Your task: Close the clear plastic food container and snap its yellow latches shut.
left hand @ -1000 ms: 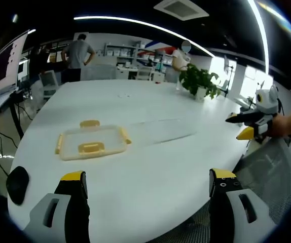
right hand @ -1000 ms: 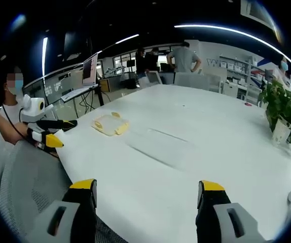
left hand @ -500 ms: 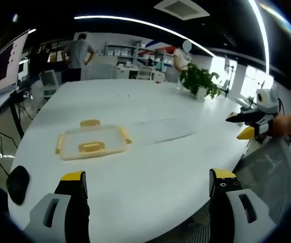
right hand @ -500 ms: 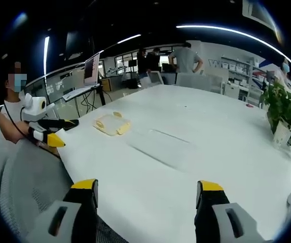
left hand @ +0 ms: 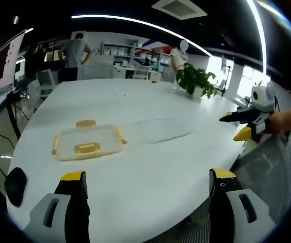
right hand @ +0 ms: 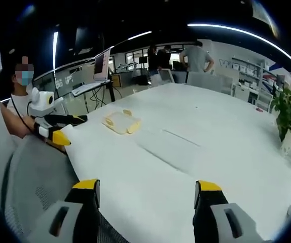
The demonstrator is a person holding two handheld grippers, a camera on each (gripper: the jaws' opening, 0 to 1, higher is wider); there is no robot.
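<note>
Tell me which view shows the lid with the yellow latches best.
The left gripper view: the lid lies flat on the white table, near enough to show several yellow latches around its rim. The right gripper view shows it farther off, smaller and less distinct.

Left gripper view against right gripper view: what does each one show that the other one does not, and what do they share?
The left gripper view has a dark object at the table's edge, and the right gripper, open, coming in from the right. The right gripper view has the left gripper, open, coming in from the left. Both share the white table, the yellow-latched container piece, the clear flat piece lying apart beside it, and the potted plant.
</note>
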